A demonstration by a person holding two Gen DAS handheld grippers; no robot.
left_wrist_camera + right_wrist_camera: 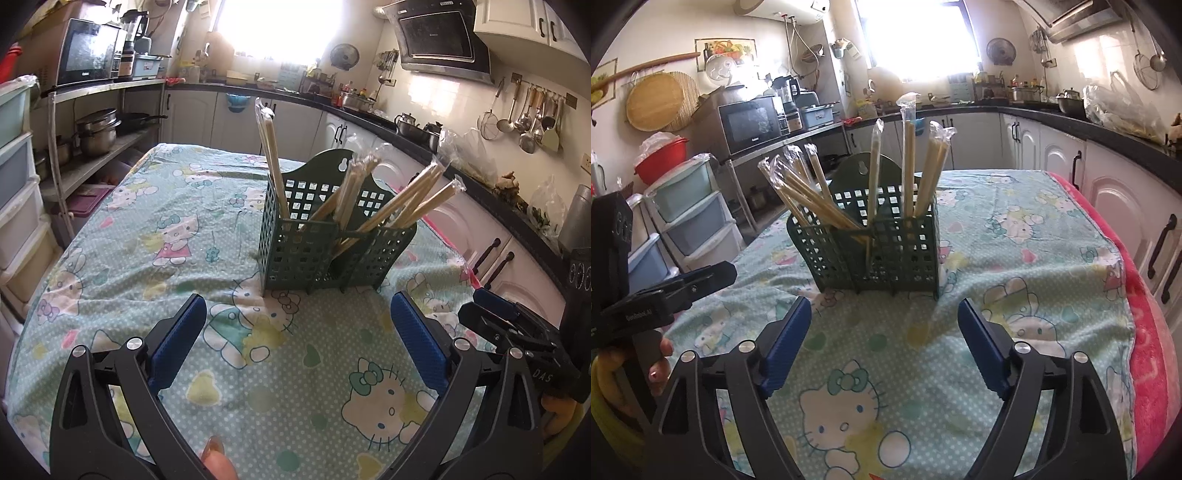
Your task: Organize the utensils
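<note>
A dark green perforated utensil caddy (325, 251) stands upright on the cartoon-cat tablecloth; it also shows in the right wrist view (886, 251). Several pairs of plastic-wrapped wooden chopsticks (402, 203) stand in its compartments, some upright (908, 158), some leaning (809, 199). My left gripper (297, 317) is open and empty, a little in front of the caddy. My right gripper (884, 321) is open and empty, just in front of the caddy. The right gripper shows at the right of the left wrist view (491, 310); the left gripper shows at the left of the right wrist view (701, 277).
The tablecloth (147, 266) covers the table, with a pink cloth edge (1145, 314) on the right. Plastic drawers (690, 210) and a shelf with pots (96, 133) stand to the left. Kitchen counters and cabinets (1108, 177) run behind and to the right.
</note>
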